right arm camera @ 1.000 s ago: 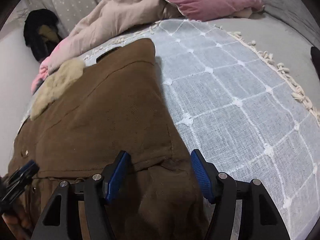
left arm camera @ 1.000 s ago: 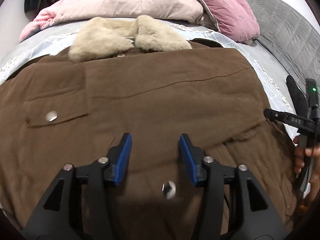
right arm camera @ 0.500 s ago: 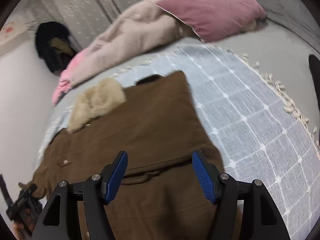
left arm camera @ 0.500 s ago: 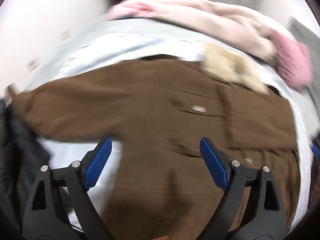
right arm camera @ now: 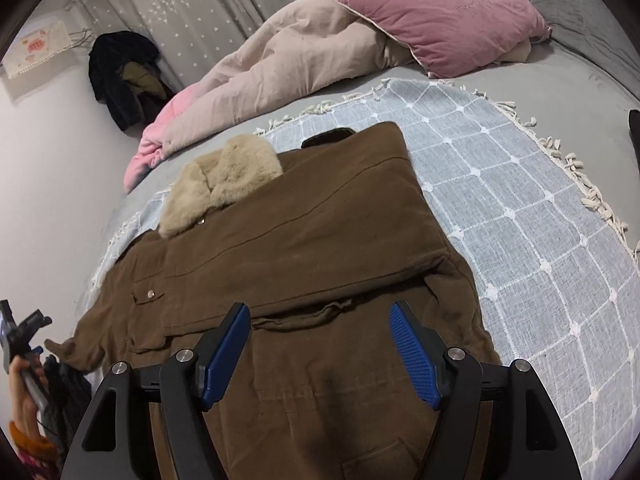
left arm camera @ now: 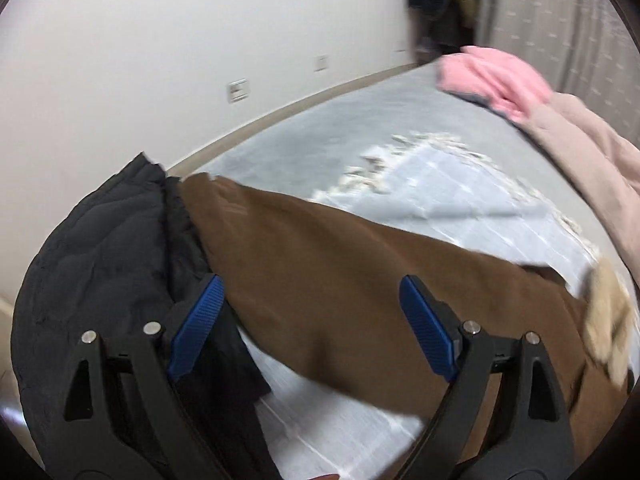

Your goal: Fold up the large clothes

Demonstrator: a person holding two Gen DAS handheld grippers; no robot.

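Observation:
A brown coat (right arm camera: 304, 248) with a beige fur collar (right arm camera: 224, 176) lies spread on the bed, its right side folded in over the body. Above the coat's lower part hovers my right gripper (right arm camera: 320, 354); its jaws are opening and nothing is pinched between them. In the left wrist view, my left gripper (left arm camera: 312, 328) stands wide open over the coat's outstretched left sleeve (left arm camera: 320, 272), with no cloth in its pads. The sleeve's cuff end rests against a black quilted garment (left arm camera: 100, 260). The left gripper (right arm camera: 24, 328) also shows at the far left of the right wrist view, in a hand.
A pale blue checked throw (right arm camera: 520, 208) with a fringe covers the grey bed. A pink pillow (right arm camera: 448, 16) and a beige and pink duvet (right arm camera: 280, 68) are piled at the head. Dark clothes (right arm camera: 120, 76) hang by the curtain. A white wall (left arm camera: 160, 60) runs along the bed's left side.
My left gripper swung left from the coat's front to the outstretched sleeve and the black garment, and its jaws widened. My right gripper rose and drew back from the coat, opening a little.

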